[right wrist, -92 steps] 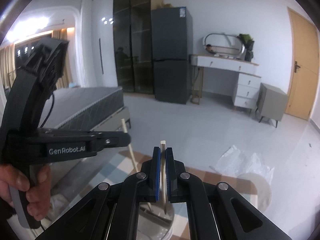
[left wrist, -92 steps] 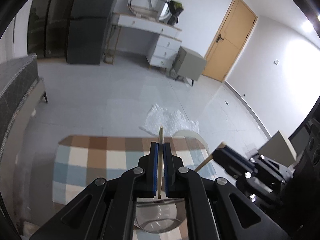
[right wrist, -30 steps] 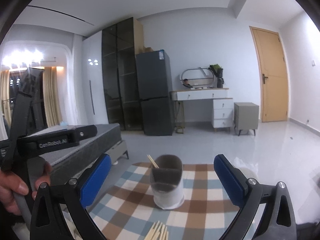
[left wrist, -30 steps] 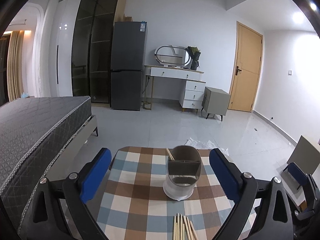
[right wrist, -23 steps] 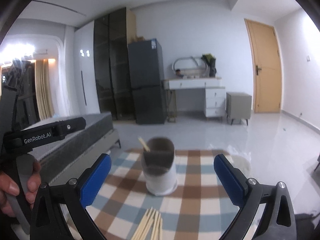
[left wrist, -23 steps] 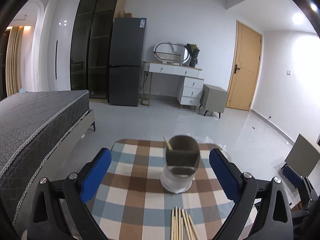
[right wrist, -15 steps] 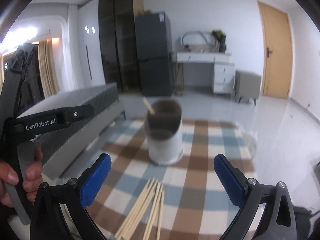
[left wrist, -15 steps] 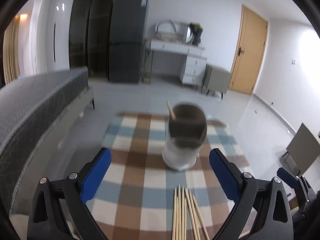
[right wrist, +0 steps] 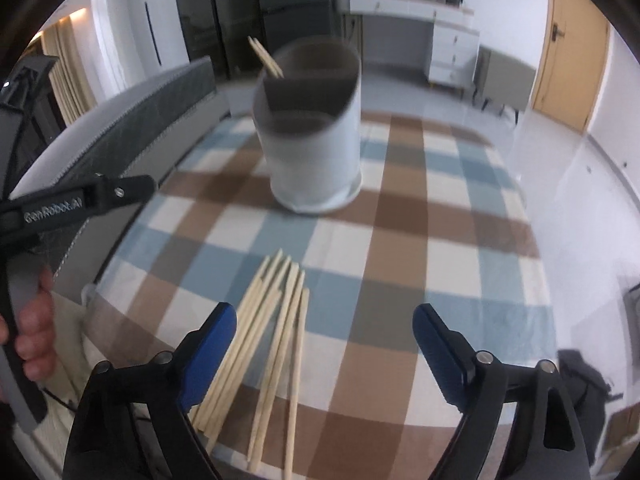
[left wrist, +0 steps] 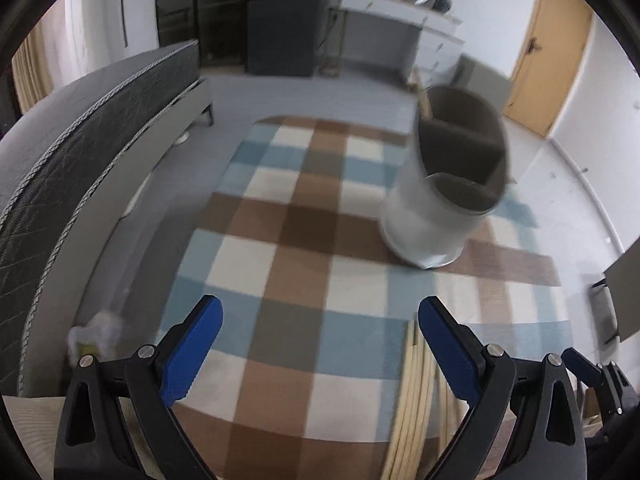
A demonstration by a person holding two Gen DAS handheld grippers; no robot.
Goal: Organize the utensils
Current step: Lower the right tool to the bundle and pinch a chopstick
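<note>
Right wrist view: pale, slender wooden chopsticks, loosely bundled.

"GenRobot.AI" stands in pale letters on the left tool's black arm.

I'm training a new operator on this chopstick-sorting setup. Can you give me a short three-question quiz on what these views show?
1. True or false: the right tool grips a chopstick.
2. Where do the loose chopsticks lie? A) on the checked cloth B) on the floor
3. What pokes out of the holder?

Key: 1. False; its jaws are closing, with nothing pressed between them. 2. A. 3. Chopstick tips, in the rear compartment.
</note>
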